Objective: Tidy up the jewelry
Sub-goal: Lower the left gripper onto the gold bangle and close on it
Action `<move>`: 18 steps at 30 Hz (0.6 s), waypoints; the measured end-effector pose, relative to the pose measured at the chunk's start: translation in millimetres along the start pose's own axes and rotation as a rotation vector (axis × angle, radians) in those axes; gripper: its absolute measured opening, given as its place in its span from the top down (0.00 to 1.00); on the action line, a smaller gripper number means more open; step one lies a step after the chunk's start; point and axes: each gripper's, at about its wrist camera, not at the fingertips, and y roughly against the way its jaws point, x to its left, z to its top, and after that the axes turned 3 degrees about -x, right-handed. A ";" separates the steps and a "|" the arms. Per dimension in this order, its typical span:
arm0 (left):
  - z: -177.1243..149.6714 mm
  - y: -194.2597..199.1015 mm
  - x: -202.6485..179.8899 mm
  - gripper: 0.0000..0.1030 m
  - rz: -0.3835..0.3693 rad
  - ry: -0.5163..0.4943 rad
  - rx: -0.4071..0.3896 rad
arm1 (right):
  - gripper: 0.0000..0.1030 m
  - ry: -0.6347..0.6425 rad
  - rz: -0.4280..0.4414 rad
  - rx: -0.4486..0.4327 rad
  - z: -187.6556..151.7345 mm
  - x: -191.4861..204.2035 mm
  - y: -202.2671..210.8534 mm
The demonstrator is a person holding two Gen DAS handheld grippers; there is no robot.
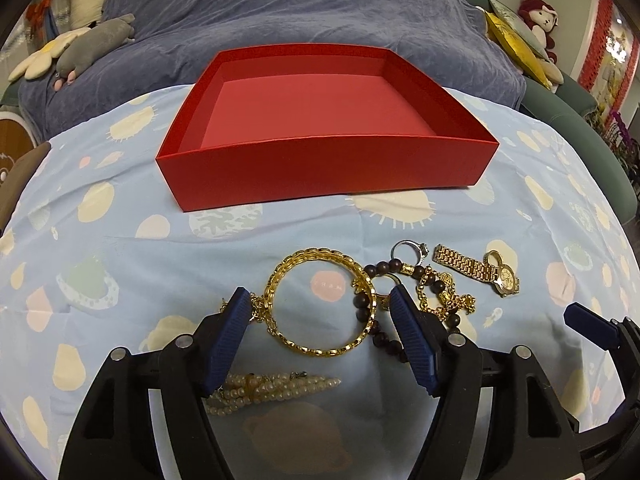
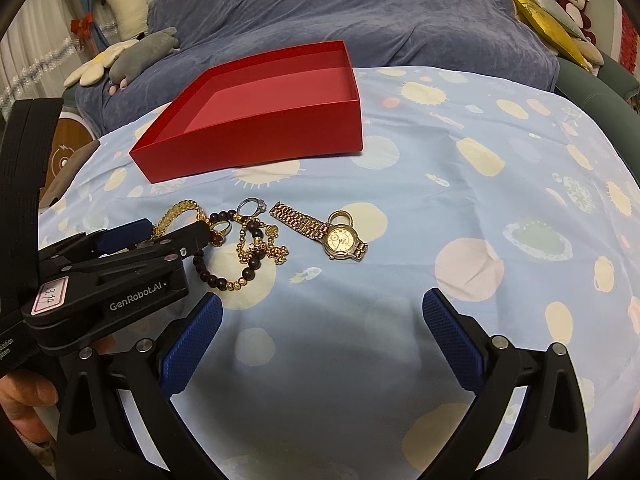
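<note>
Here, left wrist view: the left gripper (image 1: 318, 304), jaws apart, straddles a gold bangle (image 1: 325, 302) lying on the planet-print cloth (image 1: 100, 248). At 12 o'clock stands the red box (image 1: 326, 160); at 2 o'clock, a gold watch (image 1: 480, 270). A pearl strand (image 1: 272, 390) is partly hidden by one finger.

Right wrist view: the right gripper (image 2: 322, 320), spread wide, holds nothing; the watch (image 2: 320, 230) lies at 12 o'clock. The blue-covered sofa (image 2: 360, 12) lies beyond.
</note>
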 end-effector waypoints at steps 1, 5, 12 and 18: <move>0.4 -0.3 0.3 0.33 -0.005 -0.001 0.002 | 0.05 0.001 0.003 0.001 0.4 0.3 -0.5; 0.7 -0.2 2.4 0.34 -0.018 0.001 0.002 | 0.05 -0.005 0.005 0.009 1.2 0.2 -4.0; 2.3 2.7 2.3 0.48 -0.052 -0.002 -0.002 | 0.05 -0.012 0.002 0.018 5.5 1.1 -8.2; 3.6 10.8 7.0 0.48 -0.048 0.001 -0.014 | 0.05 -0.007 -0.004 0.014 8.9 -0.3 -9.0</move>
